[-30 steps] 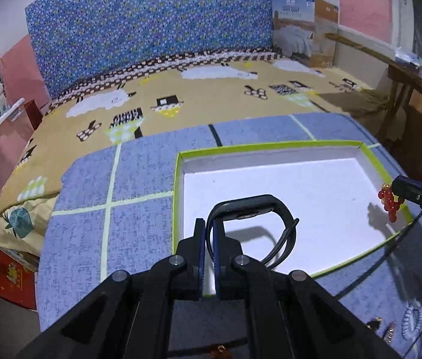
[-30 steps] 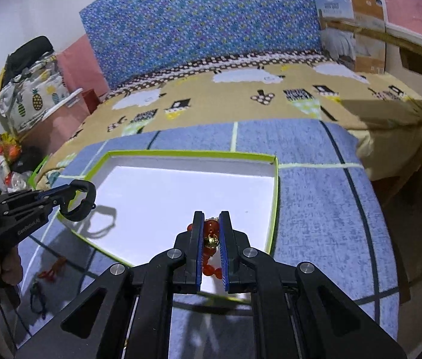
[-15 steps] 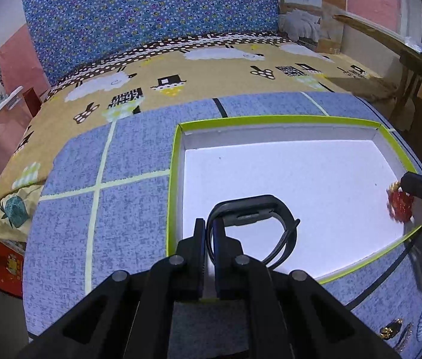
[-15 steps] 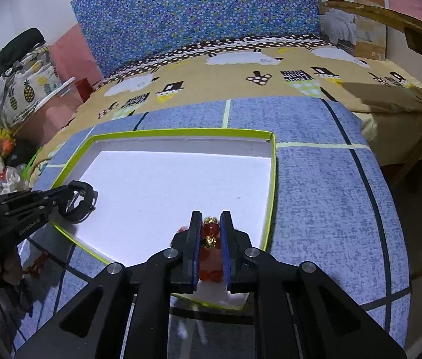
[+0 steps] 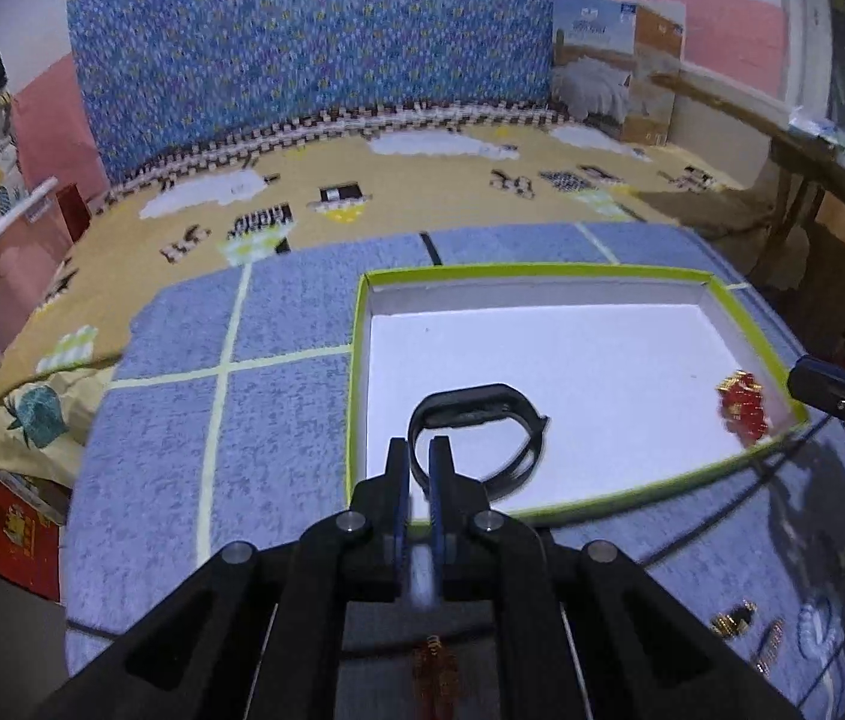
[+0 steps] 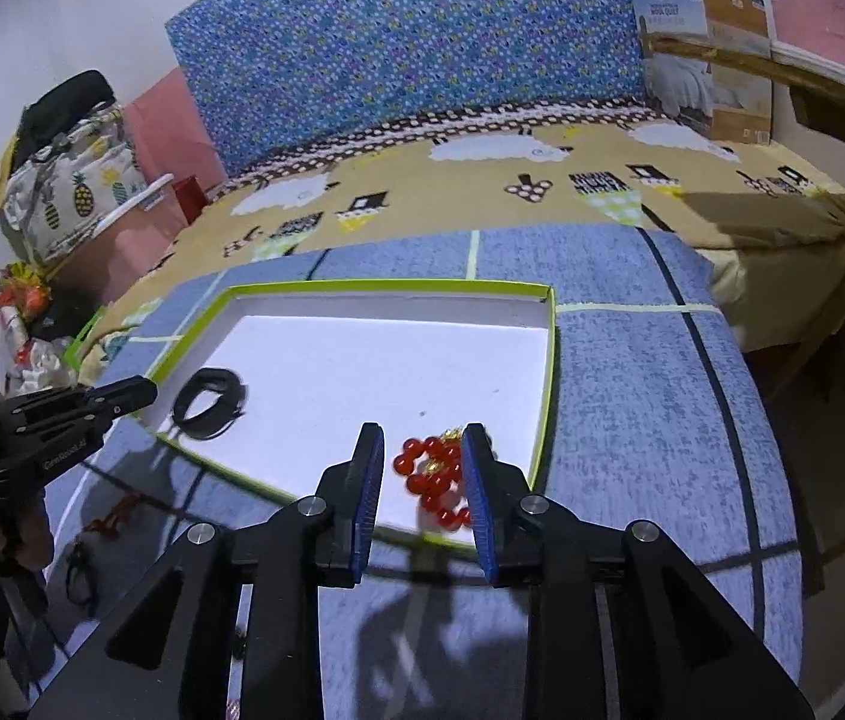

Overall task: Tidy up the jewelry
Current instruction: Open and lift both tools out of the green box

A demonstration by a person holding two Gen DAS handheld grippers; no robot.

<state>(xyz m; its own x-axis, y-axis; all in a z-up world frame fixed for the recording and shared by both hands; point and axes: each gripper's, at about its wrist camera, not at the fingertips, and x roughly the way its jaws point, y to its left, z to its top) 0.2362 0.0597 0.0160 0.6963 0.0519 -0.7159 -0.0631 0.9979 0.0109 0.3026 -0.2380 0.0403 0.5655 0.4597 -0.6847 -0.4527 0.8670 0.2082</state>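
The black wristband (image 5: 476,426) lies on its side on the white floor of the green-rimmed tray (image 5: 542,270), near the tray's front left corner; it looks light and springy, a rubbery loop that would flex under a squeeze, so the strap edge standing up from the tray floor is probably the best place to pinch it. The red bead bracelet (image 6: 437,474) sits heaped at the tray's front right, light and limp, its round beads likely to roll or slip, so a pinch across the strand would suit it better than a grip on one bead. A second ago each piece hung clamped in its own gripper above the tray; now both rest on the tray floor. The left gripper (image 5: 419,468) has just been opening to a narrow gap, and the strap in front of it appears free of the pads. The right gripper (image 6: 422,474) has just been opening too and stands about half open, the beads lying below and between its jaws, untouched. More small pieces (image 5: 734,624) remain on the blue mat (image 5: 278,420) beside the tray.
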